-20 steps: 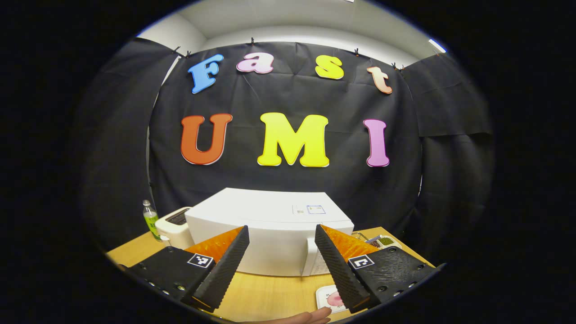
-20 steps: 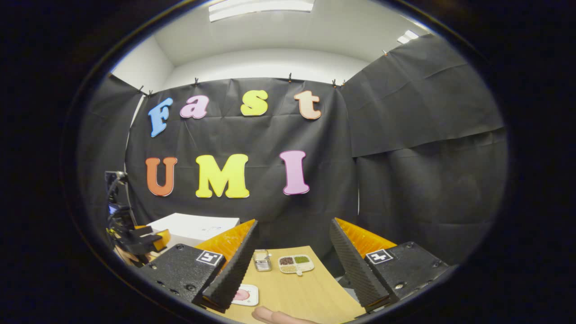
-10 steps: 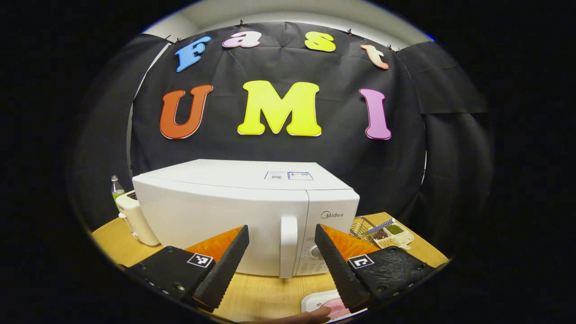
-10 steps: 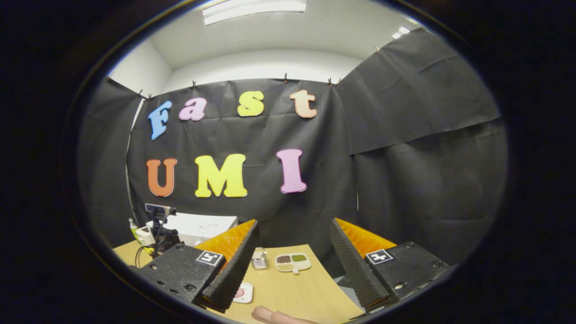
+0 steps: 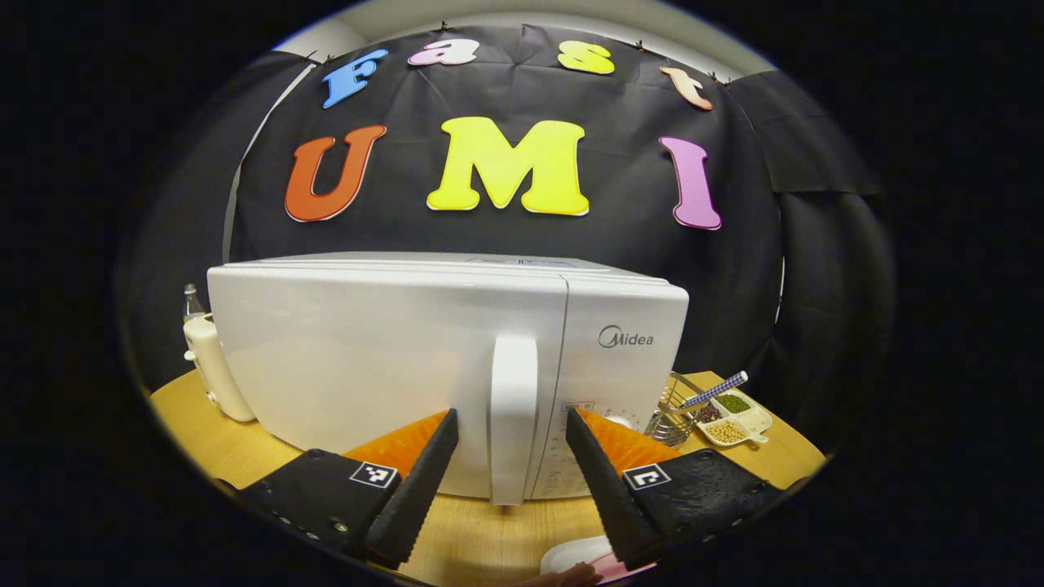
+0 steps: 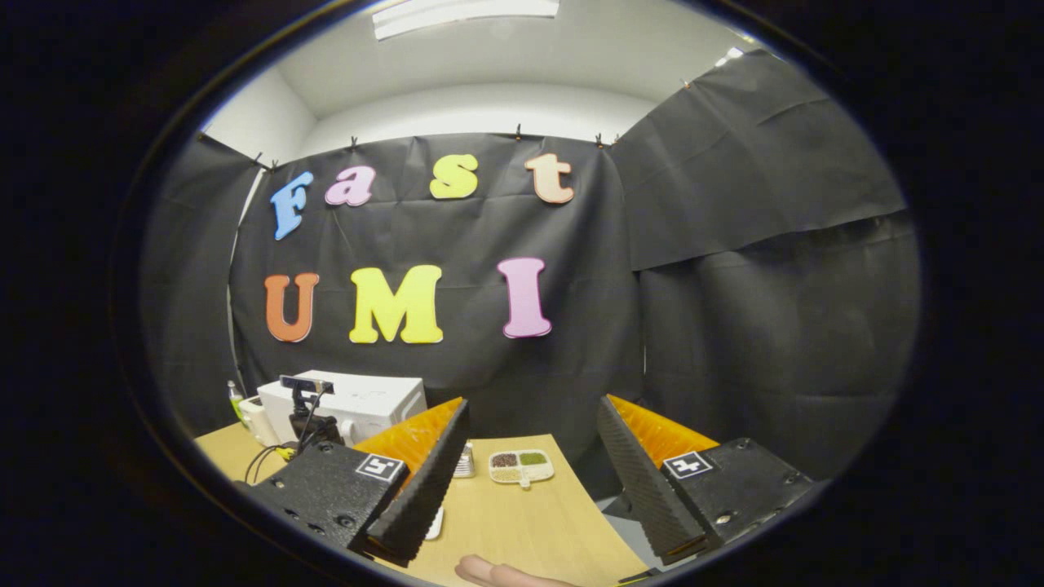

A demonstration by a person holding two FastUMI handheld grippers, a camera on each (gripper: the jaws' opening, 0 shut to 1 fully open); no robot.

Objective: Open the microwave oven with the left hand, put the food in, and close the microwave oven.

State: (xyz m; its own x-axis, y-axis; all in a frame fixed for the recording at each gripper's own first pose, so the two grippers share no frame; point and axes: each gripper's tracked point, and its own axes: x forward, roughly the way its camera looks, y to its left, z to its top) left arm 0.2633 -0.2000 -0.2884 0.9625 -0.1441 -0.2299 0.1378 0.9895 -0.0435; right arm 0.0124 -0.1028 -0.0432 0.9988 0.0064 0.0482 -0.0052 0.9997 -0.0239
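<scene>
White microwave oven [image 5: 383, 359], door closed, upright handle [image 5: 512, 416] in front.

Glossy white plastic microwave [image 5: 383, 359] on smooth wood-grain table [image 5: 220, 444].

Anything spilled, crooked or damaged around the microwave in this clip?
Nothing stands out. The microwave sits square on the table, door shut, handle between the open fingers of the left gripper. The divided dish of beans lies level, nothing spilled.
</scene>
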